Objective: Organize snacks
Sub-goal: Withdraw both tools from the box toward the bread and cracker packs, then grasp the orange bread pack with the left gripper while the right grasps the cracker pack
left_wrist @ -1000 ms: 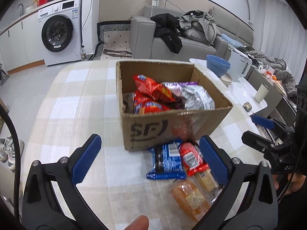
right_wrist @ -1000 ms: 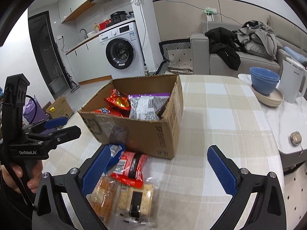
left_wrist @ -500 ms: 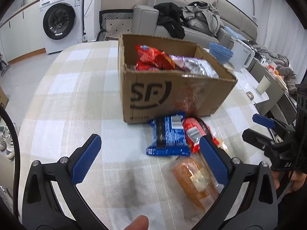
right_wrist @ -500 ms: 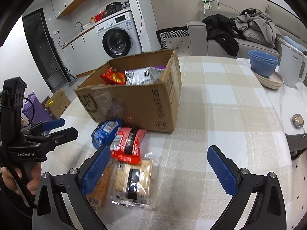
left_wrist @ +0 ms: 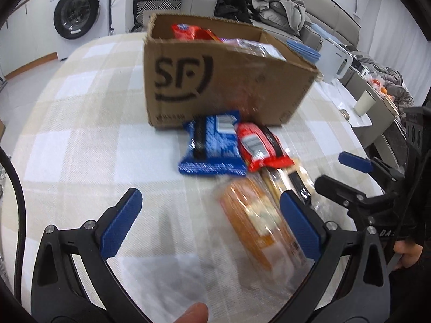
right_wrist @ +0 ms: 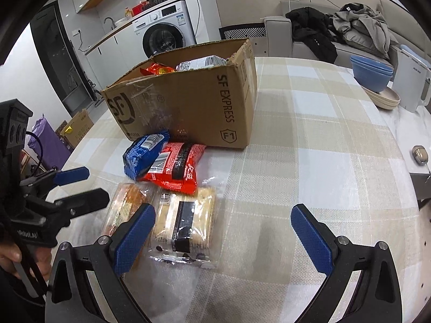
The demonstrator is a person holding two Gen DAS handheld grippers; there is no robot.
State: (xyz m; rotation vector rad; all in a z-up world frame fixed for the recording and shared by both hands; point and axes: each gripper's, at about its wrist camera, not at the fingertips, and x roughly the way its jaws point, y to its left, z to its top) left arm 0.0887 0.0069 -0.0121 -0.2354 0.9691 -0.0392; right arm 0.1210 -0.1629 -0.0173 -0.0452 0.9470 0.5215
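Note:
An open cardboard box [left_wrist: 229, 86] [right_wrist: 188, 107] with snack bags inside stands on the checked tablecloth. In front of it lie a blue packet [left_wrist: 212, 145] [right_wrist: 142, 156], a red packet [left_wrist: 258, 145] [right_wrist: 177, 167], an orange cake pack [left_wrist: 258, 220] [right_wrist: 124, 207] and a clear cracker pack [right_wrist: 186, 218] [left_wrist: 293, 177]. My left gripper [left_wrist: 212, 223] is open and empty, low over the table, with the orange pack by its right finger. My right gripper [right_wrist: 223, 237] is open and empty, with the cracker pack by its left finger.
Blue bowls [right_wrist: 371, 72] on a plate and a white kettle [right_wrist: 412, 80] stand at the table's far right. A small round object [right_wrist: 419, 156] lies on the white side top. A sofa with clothes [right_wrist: 350, 32] and a washing machine [right_wrist: 164, 35] are behind.
Both grippers have dropped lower and moved in toward the packets in front of the box. The jaws stay open. The packets have not moved.

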